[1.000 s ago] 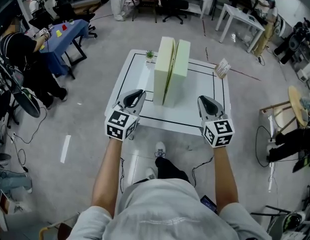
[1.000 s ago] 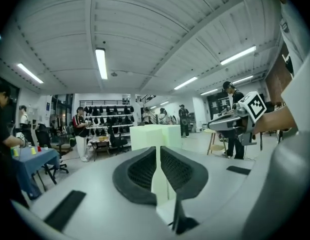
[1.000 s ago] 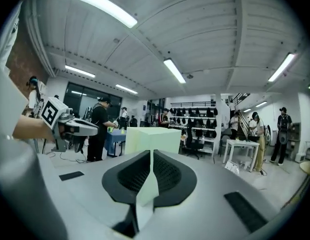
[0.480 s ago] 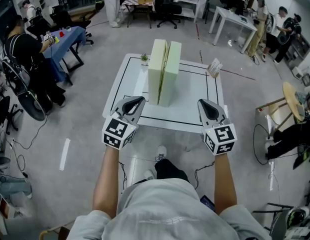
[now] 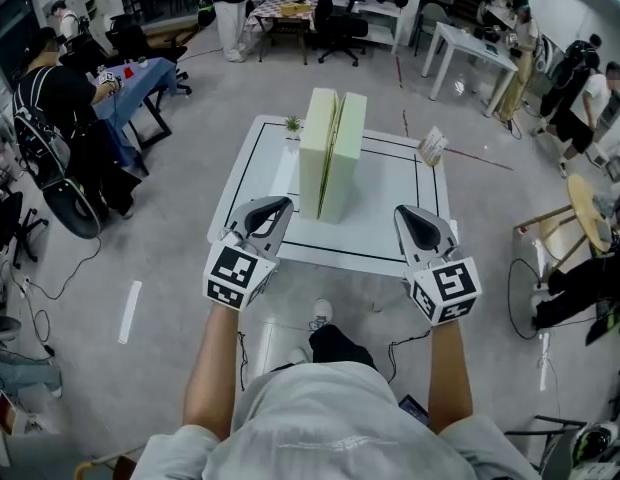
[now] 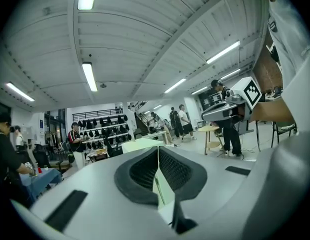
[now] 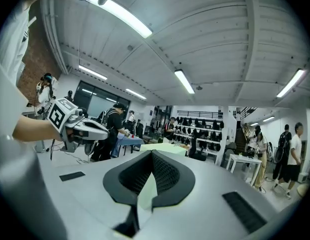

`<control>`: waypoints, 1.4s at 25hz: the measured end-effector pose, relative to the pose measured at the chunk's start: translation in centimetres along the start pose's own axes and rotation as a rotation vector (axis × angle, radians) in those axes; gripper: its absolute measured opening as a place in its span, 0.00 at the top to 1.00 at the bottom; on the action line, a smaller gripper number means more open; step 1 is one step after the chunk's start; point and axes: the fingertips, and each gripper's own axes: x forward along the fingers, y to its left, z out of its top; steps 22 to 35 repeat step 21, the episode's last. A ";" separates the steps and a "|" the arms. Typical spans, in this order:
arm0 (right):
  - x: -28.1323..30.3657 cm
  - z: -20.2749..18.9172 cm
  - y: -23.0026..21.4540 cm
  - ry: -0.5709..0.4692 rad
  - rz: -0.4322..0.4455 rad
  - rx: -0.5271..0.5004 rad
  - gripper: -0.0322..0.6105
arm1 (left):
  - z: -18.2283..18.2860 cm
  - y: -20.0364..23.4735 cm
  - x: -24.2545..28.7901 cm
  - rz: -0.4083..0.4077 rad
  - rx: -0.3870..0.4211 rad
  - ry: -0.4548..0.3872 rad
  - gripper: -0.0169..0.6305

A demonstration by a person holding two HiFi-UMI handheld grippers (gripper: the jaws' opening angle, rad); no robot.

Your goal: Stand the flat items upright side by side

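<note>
From where I stand the job looks finished. The left slab (image 5: 316, 153) and the right slab (image 5: 344, 160), both pale green, stand upright on edge, face to face, around the middle of the white table (image 5: 395, 193). They sit so close that I can't tell whether they touch.

The left gripper (image 5: 271, 208) and the right gripper (image 5: 414, 218) hang over the near edge of the table, one toward each near corner. Each has its jaws pressed together with nothing between them. The slabs stand beyond and between the jaws, well apart from both.

A small plant (image 5: 292, 124) sits at the far left corner and a card (image 5: 431, 147) at the far right.

I'd say the next move calls only for keeping the grippers clear of the pair so neither slab gets tipped.
</note>
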 end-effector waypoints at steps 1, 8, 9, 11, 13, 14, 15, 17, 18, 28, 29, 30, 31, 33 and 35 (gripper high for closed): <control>0.1 0.0 0.1 0.002 0.000 -0.004 0.91 | 0.0 -0.1 0.0 -0.003 0.008 0.006 0.94; 0.4 -0.1 0.2 0.008 -0.003 0.000 0.91 | 2.1 -0.8 -0.6 -0.028 0.064 -0.001 0.94; 0.5 -0.2 0.2 0.010 -0.004 -0.001 0.91 | 2.0 -0.8 -0.6 -0.028 0.059 -0.002 0.94; 0.5 -0.4 0.2 0.013 -0.002 -0.004 0.91 | 1.6 -0.8 -0.5 -0.026 0.048 0.003 0.94; 0.5 -0.5 0.3 0.015 -0.002 -0.006 0.91 | 1.3 -1.0 -0.4 -0.028 0.037 0.009 0.94; 0.4 -0.5 0.4 0.016 -0.002 -0.007 0.91 | 1.2 -1.1 -0.4 -0.029 0.033 0.013 0.94; 0.3 -0.6 0.4 0.019 -0.002 -0.008 0.91 | 1.1 -1.2 -0.5 -0.031 0.031 0.015 0.94; 0.2 -0.7 0.5 0.023 -0.003 -0.008 0.91 | 1.1 -1.5 -0.4 -0.034 0.030 0.018 0.94; 0.2 -0.7 0.5 0.025 -0.003 -0.008 0.91 | 1.0 -1.6 -0.4 -0.035 0.029 0.019 0.94; 0.2 -1.0 0.4 0.032 -0.001 -0.010 0.91 | 0.7 -1.8 -0.2 -0.037 0.020 0.024 0.94; 0.2 -1.0 0.4 0.032 -0.001 -0.010 0.91 | 0.7 -1.8 -0.2 -0.037 0.020 0.024 0.94; 0.2 -1.0 0.4 0.032 -0.001 -0.010 0.91 | 0.7 -1.8 -0.2 -0.037 0.020 0.024 0.94; 0.2 -1.0 0.4 0.032 -0.001 -0.010 0.91 | 0.7 -1.8 -0.2 -0.037 0.020 0.024 0.94; 0.2 -1.0 0.4 0.032 -0.001 -0.010 0.91 | 0.7 -1.8 -0.2 -0.037 0.020 0.024 0.94; 0.2 -1.0 0.4 0.032 -0.001 -0.010 0.91 | 0.7 -1.8 -0.2 -0.037 0.020 0.024 0.94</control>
